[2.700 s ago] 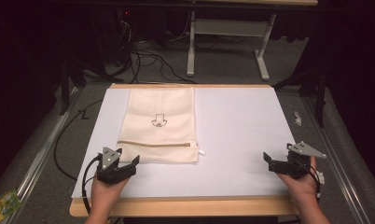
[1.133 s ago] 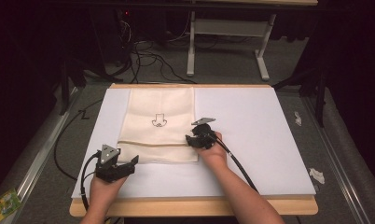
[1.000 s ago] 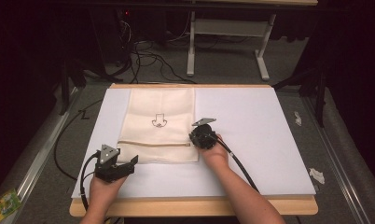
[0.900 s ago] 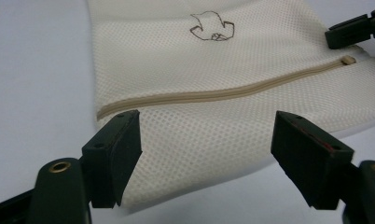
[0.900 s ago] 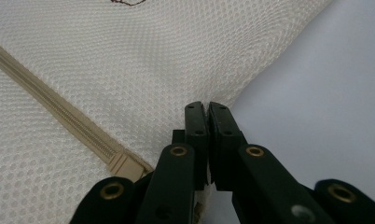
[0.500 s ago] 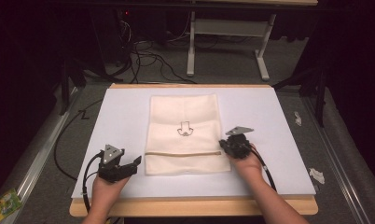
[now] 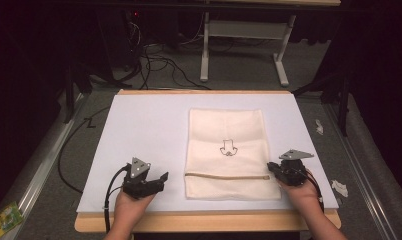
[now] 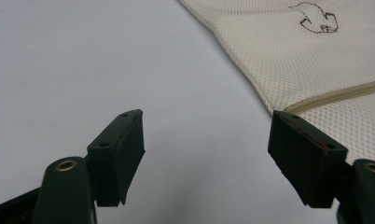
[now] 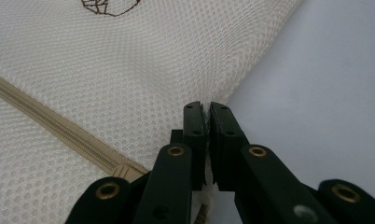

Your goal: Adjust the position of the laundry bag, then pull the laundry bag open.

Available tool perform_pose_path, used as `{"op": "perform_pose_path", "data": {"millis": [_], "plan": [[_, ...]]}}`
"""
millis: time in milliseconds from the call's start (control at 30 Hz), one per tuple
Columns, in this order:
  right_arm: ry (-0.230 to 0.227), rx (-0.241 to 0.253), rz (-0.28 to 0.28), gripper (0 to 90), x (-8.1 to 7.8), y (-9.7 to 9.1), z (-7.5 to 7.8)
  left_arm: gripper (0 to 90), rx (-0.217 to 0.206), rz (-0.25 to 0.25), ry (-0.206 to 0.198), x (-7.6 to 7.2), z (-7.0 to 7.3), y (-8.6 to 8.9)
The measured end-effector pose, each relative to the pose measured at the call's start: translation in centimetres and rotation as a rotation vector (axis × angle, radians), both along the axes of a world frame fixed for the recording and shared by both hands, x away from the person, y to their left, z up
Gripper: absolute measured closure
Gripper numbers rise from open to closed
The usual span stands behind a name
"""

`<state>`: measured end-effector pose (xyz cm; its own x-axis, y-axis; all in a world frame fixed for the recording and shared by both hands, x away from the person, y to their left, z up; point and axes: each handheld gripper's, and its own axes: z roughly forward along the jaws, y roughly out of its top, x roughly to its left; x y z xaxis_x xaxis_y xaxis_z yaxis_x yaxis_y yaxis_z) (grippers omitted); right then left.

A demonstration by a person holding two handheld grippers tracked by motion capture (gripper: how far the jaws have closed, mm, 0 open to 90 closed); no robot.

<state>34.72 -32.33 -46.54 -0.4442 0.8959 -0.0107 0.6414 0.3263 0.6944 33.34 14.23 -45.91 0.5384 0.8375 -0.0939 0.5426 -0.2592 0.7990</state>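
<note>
The cream mesh bag (image 7: pixel 226 152) lies flat right of centre on the white sheet (image 7: pixel 144 125). My right gripper (image 7: pixel 281 171) is pinched tight on its right edge by the zipper (image 7: pixel 226 176); my left gripper (image 7: pixel 160 179) gapes empty beside it. The thin mesh could slip out or bunch if I tug. Beyond the wooden table (image 7: pixel 199 221), cables (image 7: pixel 154 57) cross a dark floor.

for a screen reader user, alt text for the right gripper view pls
The right gripper is shut on the right edge of a cream mesh zipper bag lying on a white table cover; the bag's tan zipper runs diagonally at left.
</note>
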Motion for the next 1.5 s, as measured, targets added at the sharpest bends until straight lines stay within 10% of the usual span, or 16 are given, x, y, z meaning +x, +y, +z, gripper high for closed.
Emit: {"op": "perform_pose_path", "data": {"millis": [200,467,1000,1500], "plan": [[-0.024,0.092,-0.042,55.7,-0.8,-0.6,1.1,28.3,0.007,-0.032,-0.008,-0.2,0.0,-2.1],[-0.105,0.164,-0.055,47.5,-3.9,-1.9,1.5,29.2,0.107,-0.148,-0.015,-0.8,-1.4,-5.6],[0.038,0.141,-0.023,61.6,-3.2,-2.3,-0.7,28.7,0.044,-0.135,-0.076,-1.0,-0.2,-3.8],[0.054,0.115,0.022,83.8,-3.0,-1.3,-0.7,28.1,-0.033,-0.148,-0.067,-1.1,0.1,-3.5]]}}
